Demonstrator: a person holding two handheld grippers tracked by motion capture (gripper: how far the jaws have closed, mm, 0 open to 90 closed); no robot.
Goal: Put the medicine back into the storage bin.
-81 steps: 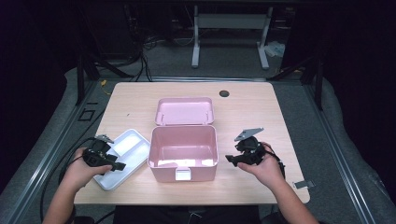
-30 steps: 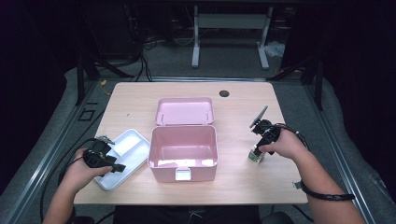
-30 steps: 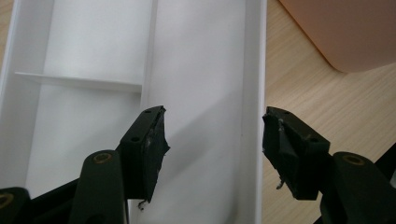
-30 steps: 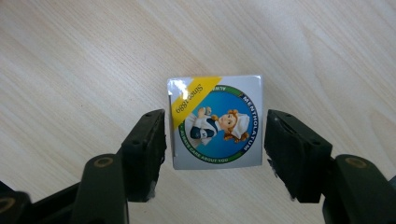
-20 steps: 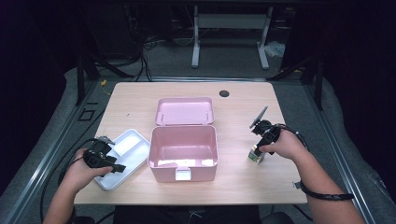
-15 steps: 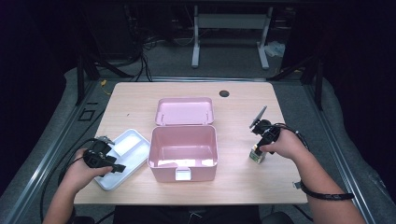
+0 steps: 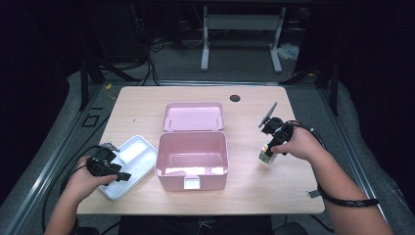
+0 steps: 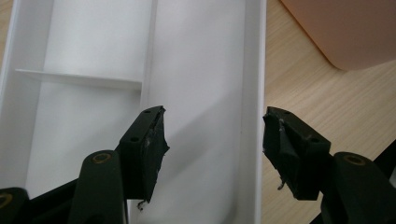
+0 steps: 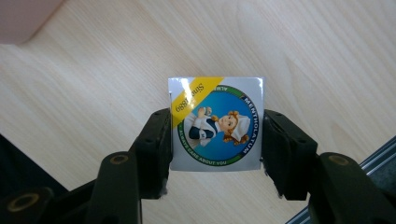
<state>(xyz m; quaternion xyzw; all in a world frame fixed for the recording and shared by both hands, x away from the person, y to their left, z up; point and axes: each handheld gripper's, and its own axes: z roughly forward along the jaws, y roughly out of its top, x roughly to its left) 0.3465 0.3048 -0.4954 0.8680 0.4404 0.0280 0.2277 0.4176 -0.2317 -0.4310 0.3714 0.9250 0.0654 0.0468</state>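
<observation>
Right gripper (image 9: pixel 215 140) clamped on small box (image 9: pixel 215 123), left gripper (image 8: pixel 212 140) agape over white tray (image 8: pixel 88 51); likely slip from shallow edge-grip.

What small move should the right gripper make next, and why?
Probably lift it straight up a little. The right gripper has its jaws against both sides of the small Mentholatum box, which appears to rest on the table, right of the open pink case.
</observation>
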